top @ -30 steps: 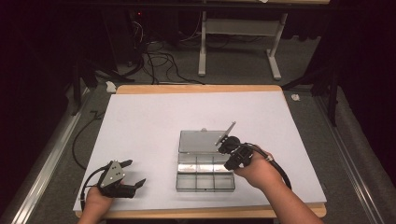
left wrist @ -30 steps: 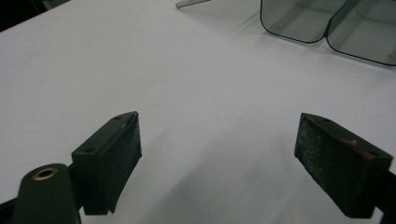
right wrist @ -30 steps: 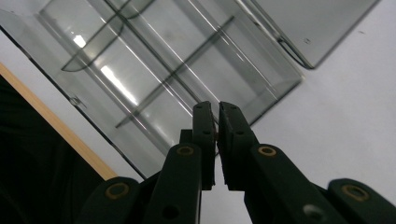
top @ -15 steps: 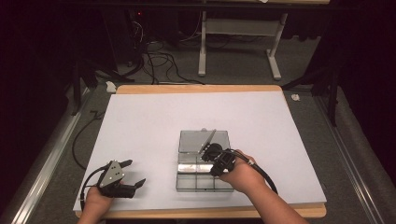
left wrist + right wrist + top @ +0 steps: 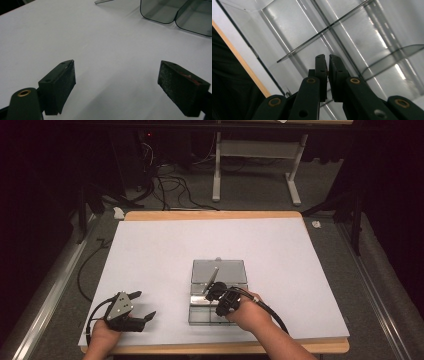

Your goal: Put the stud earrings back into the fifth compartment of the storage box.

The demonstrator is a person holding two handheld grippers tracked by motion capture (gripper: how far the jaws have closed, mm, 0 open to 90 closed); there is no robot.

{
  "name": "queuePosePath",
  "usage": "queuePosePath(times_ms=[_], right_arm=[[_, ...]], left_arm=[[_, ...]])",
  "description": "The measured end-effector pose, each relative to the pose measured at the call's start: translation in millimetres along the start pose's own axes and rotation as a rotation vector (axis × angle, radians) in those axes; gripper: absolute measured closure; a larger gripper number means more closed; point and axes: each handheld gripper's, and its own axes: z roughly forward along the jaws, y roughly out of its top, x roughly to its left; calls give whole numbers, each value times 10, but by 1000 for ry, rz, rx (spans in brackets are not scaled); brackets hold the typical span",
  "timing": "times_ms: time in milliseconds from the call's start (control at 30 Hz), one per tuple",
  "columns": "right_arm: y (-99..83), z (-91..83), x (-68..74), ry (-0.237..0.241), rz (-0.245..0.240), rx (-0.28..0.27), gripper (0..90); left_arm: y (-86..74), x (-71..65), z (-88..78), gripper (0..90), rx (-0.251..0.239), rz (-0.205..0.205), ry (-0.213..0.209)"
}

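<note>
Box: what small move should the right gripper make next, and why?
Probably ease the right gripper a little lower, toward the compartment beneath it. Its jaws are shut and it hovers over the open box, with a thin strip slanting up from its tip. The left gripper rests open on the table, apart from the box.

No readable text

No lettering, labels, brands or numbers can be read on anything in these pictures.

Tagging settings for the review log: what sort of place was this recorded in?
Likely a lab or workshop recording bench. A wooden table covered with white paper holds a clear plastic compartment box, with cables and a metal stand on the grey carpeted floor behind.
</note>
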Motion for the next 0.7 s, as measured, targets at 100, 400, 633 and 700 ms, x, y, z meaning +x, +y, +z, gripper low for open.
queuePosePath(times_ms=[100, 400, 633, 700], right_arm=[[1, 58, 6, 4, -4, 7, 865], [-19, 7, 0, 0, -2, -11, 810], [-128, -237, -90, -17, 40, -54, 806], [-187, -319, -134, -23, 54, -54, 803]], left_arm=[[1, 6, 2, 153, 2, -6, -1], [1, 3, 4, 153, 3, -3, -1], [1, -5, 5, 153, 5, 5, 0], [2, -3, 5, 153, 5, 3, -1]])
